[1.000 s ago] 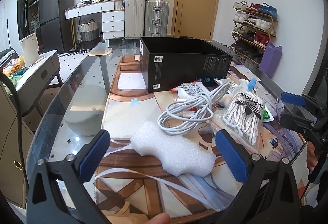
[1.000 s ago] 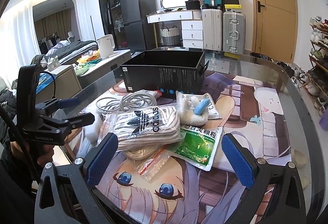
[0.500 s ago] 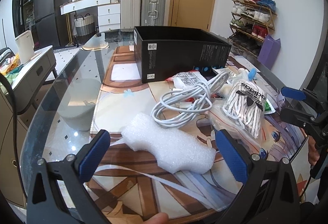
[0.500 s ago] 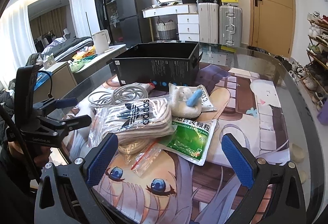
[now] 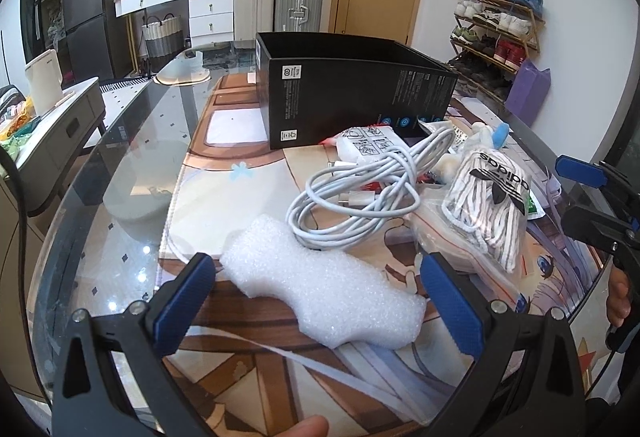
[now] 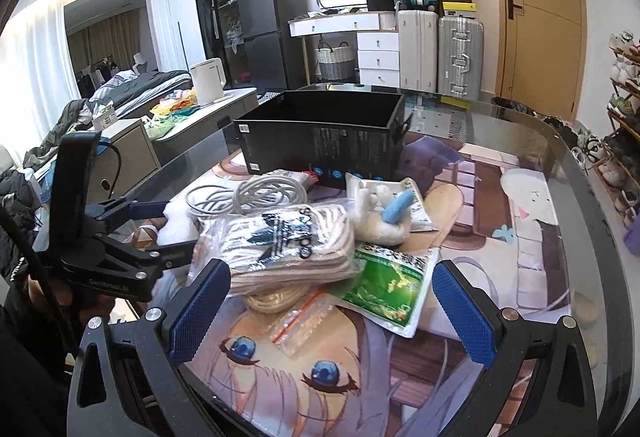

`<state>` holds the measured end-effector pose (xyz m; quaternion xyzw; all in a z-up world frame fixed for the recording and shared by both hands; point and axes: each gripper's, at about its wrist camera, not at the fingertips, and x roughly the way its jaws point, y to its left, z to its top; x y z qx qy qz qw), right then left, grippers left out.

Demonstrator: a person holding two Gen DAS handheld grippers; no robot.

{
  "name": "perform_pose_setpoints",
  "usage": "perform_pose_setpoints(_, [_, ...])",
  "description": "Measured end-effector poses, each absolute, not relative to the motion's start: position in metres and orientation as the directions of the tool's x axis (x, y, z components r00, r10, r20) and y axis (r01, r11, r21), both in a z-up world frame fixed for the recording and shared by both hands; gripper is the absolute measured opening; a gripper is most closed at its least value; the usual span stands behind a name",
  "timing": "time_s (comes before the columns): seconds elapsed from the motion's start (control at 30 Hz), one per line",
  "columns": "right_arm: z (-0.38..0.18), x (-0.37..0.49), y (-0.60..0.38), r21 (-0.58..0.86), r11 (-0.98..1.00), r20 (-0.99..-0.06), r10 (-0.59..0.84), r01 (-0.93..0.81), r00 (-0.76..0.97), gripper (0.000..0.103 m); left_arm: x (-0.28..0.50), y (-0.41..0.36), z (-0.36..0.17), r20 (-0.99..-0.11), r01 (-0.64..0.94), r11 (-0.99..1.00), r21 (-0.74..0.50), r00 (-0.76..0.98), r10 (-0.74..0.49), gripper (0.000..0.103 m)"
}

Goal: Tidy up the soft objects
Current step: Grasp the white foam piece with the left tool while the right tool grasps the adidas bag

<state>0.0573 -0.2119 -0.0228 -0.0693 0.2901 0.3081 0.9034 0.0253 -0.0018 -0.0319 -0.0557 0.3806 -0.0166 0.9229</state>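
Lying slantwise on the surface, near side of the black box [image 5: 352, 93], the white foam piece [image 5: 324, 293] sits directly between the wide-open fingers of the left hand-held gripper [image 5: 318, 311], apparently nearer than the equally released right hand-held gripper [image 6: 330, 303].

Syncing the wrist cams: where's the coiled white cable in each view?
Left wrist: coiled white cable sits centre frame, just beyond the foam block.
Right wrist: it lies left of centre, behind the Adidas bag.
Shared landmark: the black box behind it.
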Motion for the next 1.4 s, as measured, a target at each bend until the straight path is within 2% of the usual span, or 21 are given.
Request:
perform_pose_setpoints(0.33, [-0.027,0.07,-0.192,0.062,0.779,-0.598,0.529,-0.624,0.602,0.102,0.028,0.001,-0.03,-0.695,0.015,0.985,-0.169,0.707,-0.13,0.101])
perform_pose_setpoints(0.43, [-0.031,0.074,-0.187,0.069,0.772,-0.613,0.533,-0.632,0.584,0.102,0.028,0.002,-0.03,-0.695,0.018,0.984,-0.179,0.705,-0.139,0.091])
perform_pose_setpoints(0.7, [-0.037,0.083,-0.176,0.081,0.756,-0.634,0.542,-0.649,0.552,0.102,0.026,0.006,-0.03,-0.687,0.034,0.98,-0.196,0.708,-0.162,0.085])
perform_pose_setpoints(0.73, [-0.038,0.084,-0.174,0.085,0.755,-0.635,0.544,-0.651,0.548,0.102,0.025,0.006,-0.029,-0.687,0.033,0.98,-0.197,0.709,-0.162,0.072])
perform_pose_setpoints(0.77, [-0.039,0.086,-0.173,0.087,0.754,-0.636,0.546,-0.651,0.546,0.102,0.025,0.007,-0.029,-0.688,0.031,0.98,-0.197,0.707,-0.161,0.071])
perform_pose_setpoints(1.13, [-0.047,0.105,-0.165,0.164,0.742,-0.661,0.572,-0.65,0.486,0.102,0.023,0.008,-0.029,-0.688,0.051,0.98,-0.193,0.705,-0.172,0.071])
perform_pose_setpoints(1.2, [-0.047,0.104,-0.164,0.17,0.735,-0.657,0.581,-0.657,0.48,0.095,0.022,0.008,-0.03,-0.688,0.054,0.98,-0.19,0.705,-0.172,0.07])
perform_pose_setpoints(1.33, [-0.049,0.101,-0.164,0.174,0.732,-0.653,0.586,-0.658,0.48,0.092,0.021,0.008,-0.03,-0.686,0.057,0.981,-0.184,0.707,-0.17,0.07])
perform_pose_setpoints(1.4, [-0.048,0.1,-0.166,0.178,0.732,-0.645,0.592,-0.658,0.483,0.086,0.02,0.007,-0.03,-0.685,0.058,0.981,-0.183,0.709,-0.17,0.07])
